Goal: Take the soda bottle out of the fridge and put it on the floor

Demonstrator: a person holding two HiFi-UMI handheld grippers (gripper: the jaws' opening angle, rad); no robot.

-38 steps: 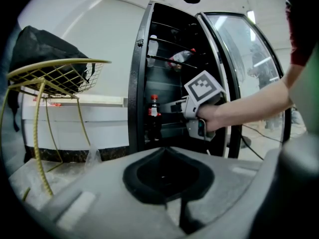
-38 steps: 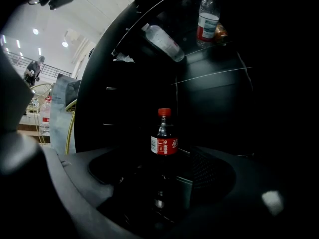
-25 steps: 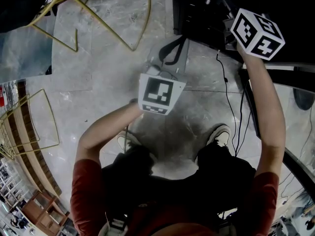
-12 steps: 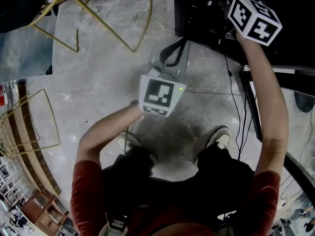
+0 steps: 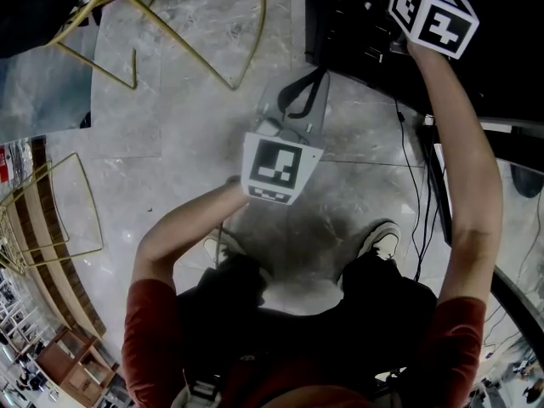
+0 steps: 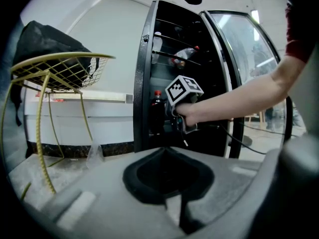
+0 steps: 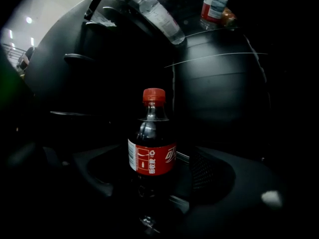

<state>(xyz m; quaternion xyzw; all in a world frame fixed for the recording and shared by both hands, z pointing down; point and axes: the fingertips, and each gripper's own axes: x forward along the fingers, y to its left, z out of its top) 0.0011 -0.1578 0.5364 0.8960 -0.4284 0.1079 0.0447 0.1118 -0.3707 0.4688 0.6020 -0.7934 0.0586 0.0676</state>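
Observation:
The soda bottle [image 7: 152, 153], dark with a red cap and red label, stands upright on a dark shelf of the open fridge [image 6: 147, 78]. My right gripper [image 7: 149, 176] is open, and the bottle stands between its wide jaws with a gap on each side. In the left gripper view the same soda bottle [image 6: 157, 108] shows just left of the right gripper's marker cube [image 6: 183, 89]. The head view shows that cube [image 5: 433, 15] at the fridge's dark mouth, with the jaws hidden. My left gripper [image 5: 299, 92] hovers over the marble floor [image 5: 170, 143], shut and holding nothing.
On the shelf above, a clear water bottle [image 7: 159, 16] lies on its side, with another bottle [image 7: 214, 1] behind it. The glass fridge door [image 6: 249, 59] stands open to the right. A yellow wire stool [image 6: 55, 71] carries a black bag [image 6: 45, 39]. A cable [image 5: 412, 185] runs across the floor.
My right gripper has moved up the head view, deeper into the fridge, with its cube turning a little. The left gripper has stayed in place.

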